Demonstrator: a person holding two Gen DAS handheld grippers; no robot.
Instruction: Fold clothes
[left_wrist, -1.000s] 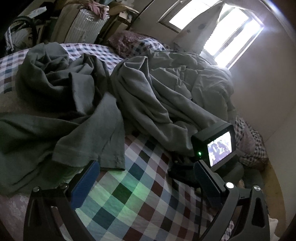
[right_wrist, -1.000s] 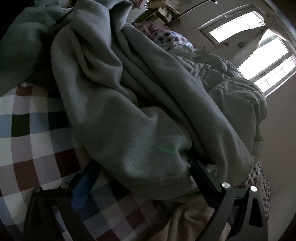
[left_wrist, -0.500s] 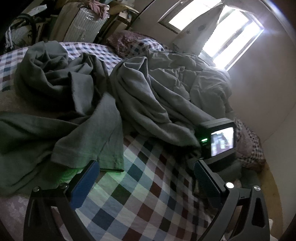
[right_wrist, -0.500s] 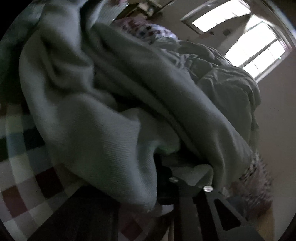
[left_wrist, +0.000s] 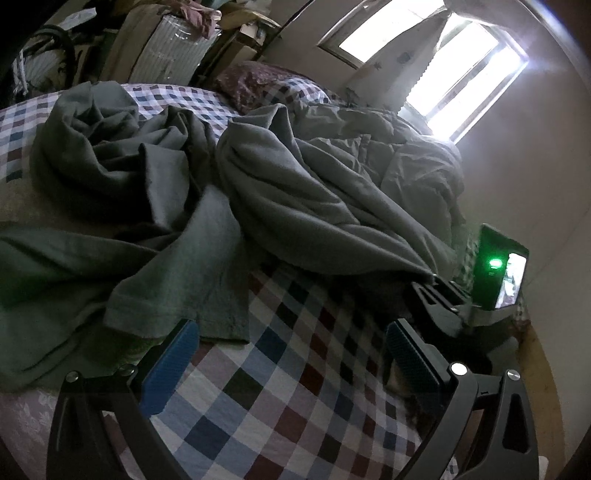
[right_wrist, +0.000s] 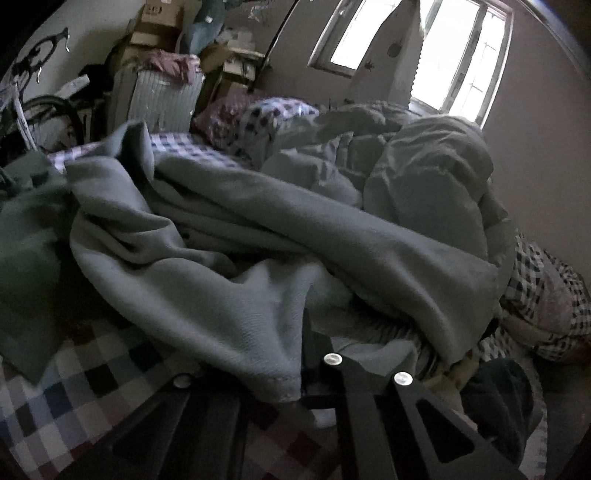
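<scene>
Pale grey-green garment (right_wrist: 258, 266) lies crumpled across the middle of the bed (left_wrist: 295, 387), on the checked cover. Its long axis runs from the far left, where a peak of cloth stands up, toward the near right, ending in a stitched hem corner at my right tool (right_wrist: 301, 373). In the left wrist view the same garment (left_wrist: 314, 206) stretches as a taut ridge down to that tool (left_wrist: 439, 291), so the near-right end is lifted off the cover.

Right tool: jaws have just been closing and are now pinched together with the hem between them. The cloth drapes over the left finger and hides the pads.

Second, darker green garment (left_wrist: 122, 229) is heaped to the left of the first, touching it at the fold. One hemmed flap points toward me and lies flat on the checked cover.

Left tool (left_wrist: 291, 362): jaws wide apart, blue pads (left_wrist: 170, 365) showing, nothing between them. Its left pad sits just in front of the dark garment's hem; whether it touches I cannot tell.

Beyond the garments: a rumpled grey duvet (right_wrist: 424, 184) on the far right of the bed, a patterned pillow (left_wrist: 255, 81) at the head, bright window (left_wrist: 461, 62) behind, a white ribbed hamper (right_wrist: 162, 99) and boxes at the back left.
</scene>
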